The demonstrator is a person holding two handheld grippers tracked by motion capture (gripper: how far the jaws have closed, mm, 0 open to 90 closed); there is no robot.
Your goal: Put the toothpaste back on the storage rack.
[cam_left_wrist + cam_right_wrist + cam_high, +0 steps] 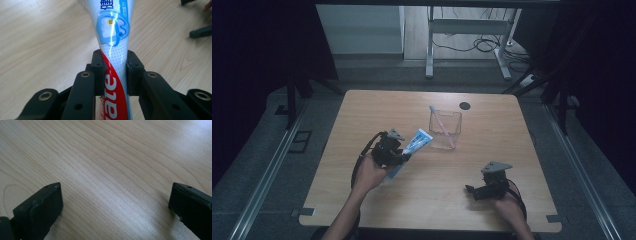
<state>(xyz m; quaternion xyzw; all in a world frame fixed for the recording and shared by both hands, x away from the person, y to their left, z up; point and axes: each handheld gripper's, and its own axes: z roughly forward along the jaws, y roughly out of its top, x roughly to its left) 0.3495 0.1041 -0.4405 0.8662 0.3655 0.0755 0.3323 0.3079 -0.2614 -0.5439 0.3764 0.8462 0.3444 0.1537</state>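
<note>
A blue, white and red toothpaste tube (416, 143) is lifted off the wooden table (362, 115), slanting up and right toward a clear plastic box (445, 129). My left gripper (404, 156) is shut on the tube's lower part. In the left gripper view the tube (113, 40) runs up between the two black pads (98, 62), which press on both its sides. A pink toothbrush (441, 124) leans inside the clear box. My right gripper (470, 190) rests low near the table's front right, open; its view shows the jaws far apart over bare wood, nothing between the fingertips (45, 205).
A small black round mark (465, 105) lies on the table behind the clear box. Beyond the table's far edge stand the white legs of another desk (430, 50) with cables on the floor. Dark curtains hang at both sides.
</note>
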